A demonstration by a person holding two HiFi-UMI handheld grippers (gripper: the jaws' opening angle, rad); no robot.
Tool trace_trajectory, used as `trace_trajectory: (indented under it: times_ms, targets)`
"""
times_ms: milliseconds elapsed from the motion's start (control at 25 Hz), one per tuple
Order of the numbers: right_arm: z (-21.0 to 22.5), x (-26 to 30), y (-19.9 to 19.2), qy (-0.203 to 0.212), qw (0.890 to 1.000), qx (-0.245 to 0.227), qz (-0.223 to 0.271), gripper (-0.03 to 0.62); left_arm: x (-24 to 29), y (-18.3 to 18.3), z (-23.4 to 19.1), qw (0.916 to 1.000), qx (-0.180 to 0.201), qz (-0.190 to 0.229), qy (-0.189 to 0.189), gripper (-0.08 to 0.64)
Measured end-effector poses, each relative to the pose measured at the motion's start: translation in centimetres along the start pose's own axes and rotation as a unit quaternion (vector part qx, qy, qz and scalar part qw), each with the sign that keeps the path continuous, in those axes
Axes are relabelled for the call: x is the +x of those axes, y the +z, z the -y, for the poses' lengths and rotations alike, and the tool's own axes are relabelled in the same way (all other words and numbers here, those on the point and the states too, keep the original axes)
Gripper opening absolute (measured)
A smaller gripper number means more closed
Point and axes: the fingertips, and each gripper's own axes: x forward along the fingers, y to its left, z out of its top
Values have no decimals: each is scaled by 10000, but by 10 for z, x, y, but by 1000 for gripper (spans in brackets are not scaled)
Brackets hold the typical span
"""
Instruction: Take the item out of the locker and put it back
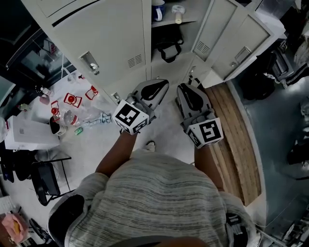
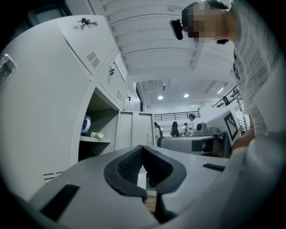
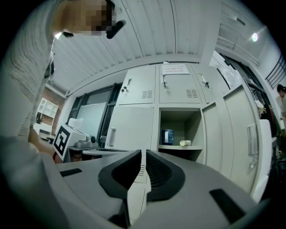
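Note:
The locker's open compartment (image 1: 169,21) holds a blue mug (image 1: 158,10) and a small white roll (image 1: 177,14) on its shelf, with a black bag (image 1: 167,41) below the shelf. My left gripper (image 1: 157,86) and right gripper (image 1: 187,89) are side by side in front of the locker, apart from it and holding nothing. In the left gripper view the left gripper (image 2: 143,148) is shut, with the mug (image 2: 86,124) and roll (image 2: 97,135) far off at the left. The right gripper (image 3: 144,154) is shut too, and the mug (image 3: 167,136) and roll (image 3: 185,143) lie ahead at the right.
The locker's door (image 1: 215,31) stands swung open to the right. A wooden platform (image 1: 239,140) runs along the floor at the right. Bottles and red-and-white items (image 1: 72,113) litter the floor at the left, near a black chair (image 1: 46,181). Closed locker doors (image 1: 106,38) fill the left.

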Motion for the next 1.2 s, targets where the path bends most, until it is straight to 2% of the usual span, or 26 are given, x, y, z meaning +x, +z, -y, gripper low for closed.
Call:
trace_trajectory:
  times_ms: [160,320,560,1200]
  targets:
    - [13,34,-4,-136,9999,-43,-62,34,10,0,-33,10000,14,3,18,8]
    - [32,58,-1,-378,9992,-56,-127,120,19,3,-54,10000,0,46,76,8]
    - [72,94,-1,-794,9965,-88,-254,181,35,-6,-73,9999,-130,-14,35,8]
    - [165,181,-16,-980,9940,-159,-465,192,101,-20,-119,9994,-221,-194,176,8]
